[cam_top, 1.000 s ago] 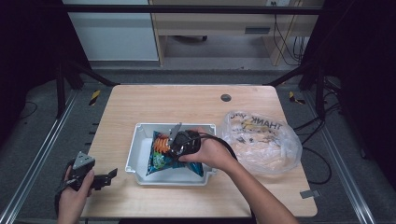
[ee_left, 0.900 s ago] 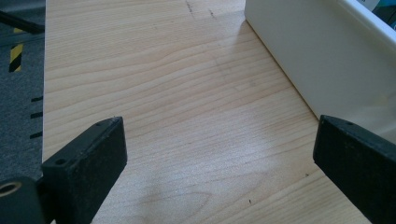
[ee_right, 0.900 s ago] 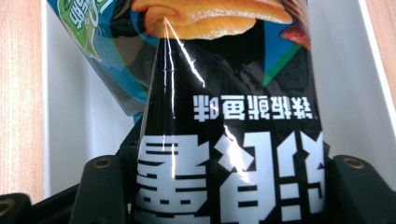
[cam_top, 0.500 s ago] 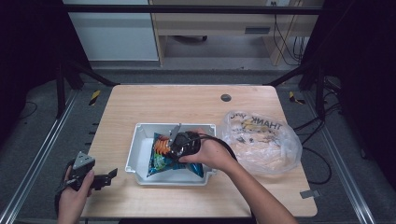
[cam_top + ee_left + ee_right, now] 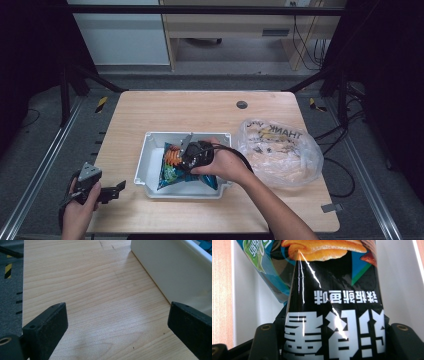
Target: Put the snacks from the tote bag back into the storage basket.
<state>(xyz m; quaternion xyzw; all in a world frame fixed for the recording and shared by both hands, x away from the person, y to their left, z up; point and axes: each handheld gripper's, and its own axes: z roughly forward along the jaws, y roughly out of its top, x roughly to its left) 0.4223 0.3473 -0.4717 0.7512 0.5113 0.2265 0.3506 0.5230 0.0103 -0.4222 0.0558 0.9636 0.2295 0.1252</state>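
A black and blue snack bag (image 5: 334, 302) with orange chips printed on it lies in the white bin (image 5: 148, 150) at the table's middle. My right gripper (image 5: 186, 156) reaches into the bin and is shut on the bag's black end, which sits pinched between the jaws in the right gripper view. A second, teal bag (image 5: 259, 255) lies beneath it. My left gripper (image 5: 115, 322) rests low over the bare wood at the front left, open with nothing between its fingers. The bin's outer wall (image 5: 170, 270) stands just to its right.
A clear plastic shopping bag (image 5: 280, 150) with items inside lies to the right of the bin. A small dark round hole (image 5: 242, 104) sits in the table's far side. The table's left edge (image 5: 23, 290) runs close to my left gripper.
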